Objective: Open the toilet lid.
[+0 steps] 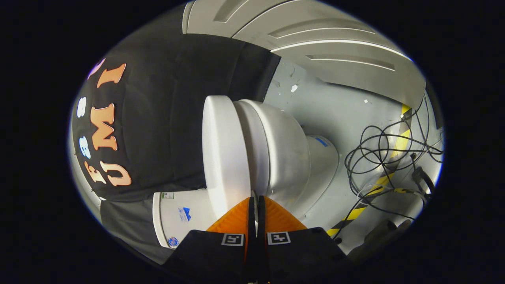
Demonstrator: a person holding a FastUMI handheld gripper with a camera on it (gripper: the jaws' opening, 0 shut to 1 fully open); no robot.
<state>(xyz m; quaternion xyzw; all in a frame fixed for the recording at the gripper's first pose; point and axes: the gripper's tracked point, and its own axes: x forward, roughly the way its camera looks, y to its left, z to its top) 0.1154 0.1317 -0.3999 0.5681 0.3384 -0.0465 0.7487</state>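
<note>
The white toilet lies sideways in my rolled view. Its lid [225, 154] rests flat on the seat and bowl [284, 150], facing the black cloth wall. The tank [177, 215] sits close beside my left finger. My gripper [255, 199] has its orange fingers [236, 219] drawn almost together, with the tips at the seam between lid and seat. A thin white sliver of the lid's rim shows in the narrow gap, pinched between the fingers.
The pedestal [323, 157] stands on a grey floor [339, 110]. Beyond it lie a tangle of black cables [386, 154] and a yellow-black tape strip [357, 213]. A white panelled door or wall [339, 51] closes the far side.
</note>
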